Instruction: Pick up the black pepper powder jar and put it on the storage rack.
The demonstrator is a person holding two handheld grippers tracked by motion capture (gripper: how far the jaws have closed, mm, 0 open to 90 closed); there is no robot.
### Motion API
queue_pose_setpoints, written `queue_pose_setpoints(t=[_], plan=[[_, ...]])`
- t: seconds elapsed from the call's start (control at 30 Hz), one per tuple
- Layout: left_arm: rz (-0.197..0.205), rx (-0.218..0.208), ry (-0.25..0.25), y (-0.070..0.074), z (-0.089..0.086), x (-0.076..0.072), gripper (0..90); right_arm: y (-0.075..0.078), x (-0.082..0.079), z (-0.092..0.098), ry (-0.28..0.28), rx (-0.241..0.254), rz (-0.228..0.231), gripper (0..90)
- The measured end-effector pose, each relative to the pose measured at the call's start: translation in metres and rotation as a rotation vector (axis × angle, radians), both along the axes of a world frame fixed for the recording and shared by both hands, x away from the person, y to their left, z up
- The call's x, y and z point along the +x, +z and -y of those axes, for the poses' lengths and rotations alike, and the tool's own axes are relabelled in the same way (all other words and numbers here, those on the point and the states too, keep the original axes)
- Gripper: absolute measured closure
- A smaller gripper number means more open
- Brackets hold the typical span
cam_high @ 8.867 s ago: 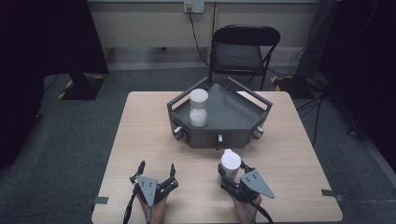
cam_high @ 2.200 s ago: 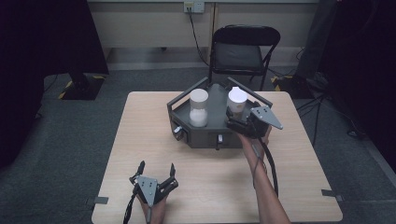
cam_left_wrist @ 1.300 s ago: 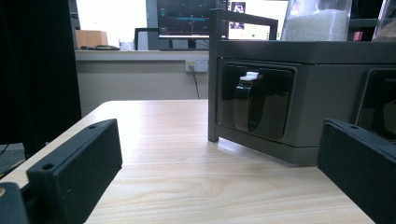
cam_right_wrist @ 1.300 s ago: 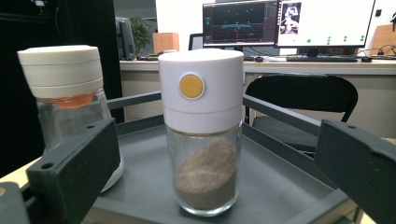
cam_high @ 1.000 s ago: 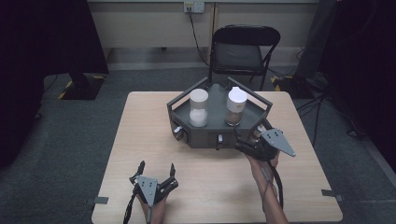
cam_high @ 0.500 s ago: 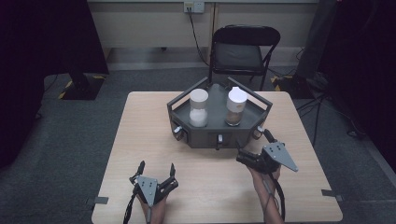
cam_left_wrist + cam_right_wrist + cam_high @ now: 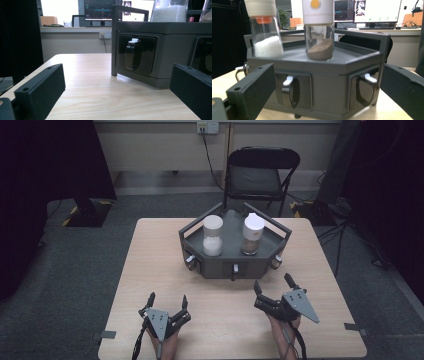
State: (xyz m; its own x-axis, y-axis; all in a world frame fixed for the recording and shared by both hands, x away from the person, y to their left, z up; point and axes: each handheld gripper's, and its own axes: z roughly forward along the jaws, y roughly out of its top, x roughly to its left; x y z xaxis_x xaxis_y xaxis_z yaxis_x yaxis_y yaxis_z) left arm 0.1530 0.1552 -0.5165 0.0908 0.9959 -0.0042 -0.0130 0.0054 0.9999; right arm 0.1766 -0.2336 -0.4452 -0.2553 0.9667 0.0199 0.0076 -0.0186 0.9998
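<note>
A grey six-sided tray (image 7: 235,265) stands at the back middle of the wooden table. On it stand two clear jars with white lids, upright and apart. The left jar (image 7: 212,236) holds white grains and the right jar (image 7: 252,235) holds brown powder. My right gripper (image 7: 272,282) rests open on the table in front of the tray's right corner, holding nothing. In the right gripper view both jars, white (image 7: 265,37) and brown (image 7: 319,32), rise above the tray wall (image 7: 324,80). My left gripper (image 7: 168,298) lies open near the front edge, facing the tray (image 7: 160,40).
The tray's side panels carry black latch handles with white tabs (image 7: 290,91) (image 7: 133,56). A black folding chair (image 7: 262,175) stands behind the table. Bare tabletop (image 7: 150,255) lies left of the tray and between the grippers. Dark curtains flank the room.
My right gripper set the brown-powder jar on the tray beside the white one, let go, and drew back toward the front right of the table. The left gripper stayed put.
</note>
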Motion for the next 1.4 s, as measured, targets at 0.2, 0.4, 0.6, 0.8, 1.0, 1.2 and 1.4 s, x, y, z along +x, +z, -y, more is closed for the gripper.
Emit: queue_pose_setpoints(t=[0.2,0.4,0.6,0.8,1.0,1.2,1.4], plan=[[-0.001,0.000,0.000,0.000,0.000,0.000,0.0,-0.011,-0.007,0.002,-0.018,-0.014,-0.007,0.0],[0.000,0.000,0.000,0.000,0.000,0.000,0.0,-0.019,-0.011,0.007,-0.031,-0.019,-0.012,0.0],[0.000,0.000,0.000,0.000,0.000,0.000,0.0,-0.030,-0.017,0.010,-0.053,-0.009,-0.019,0.0],[0.000,0.001,0.002,0.000,0.000,-0.001,0.0,-0.041,-0.021,0.010,-0.070,0.000,-0.033,0.0],[0.000,0.001,0.002,0.000,0.000,-0.001,0.0,-0.049,-0.025,0.010,-0.084,-0.005,-0.037,0.0],[0.000,0.001,0.003,0.000,0.001,-0.001,0.0,-0.056,-0.029,0.009,-0.094,-0.006,-0.029,0.0],[0.000,0.001,0.007,0.000,0.001,-0.001,0.0,-0.061,-0.030,0.007,-0.106,-0.007,-0.023,0.0]])
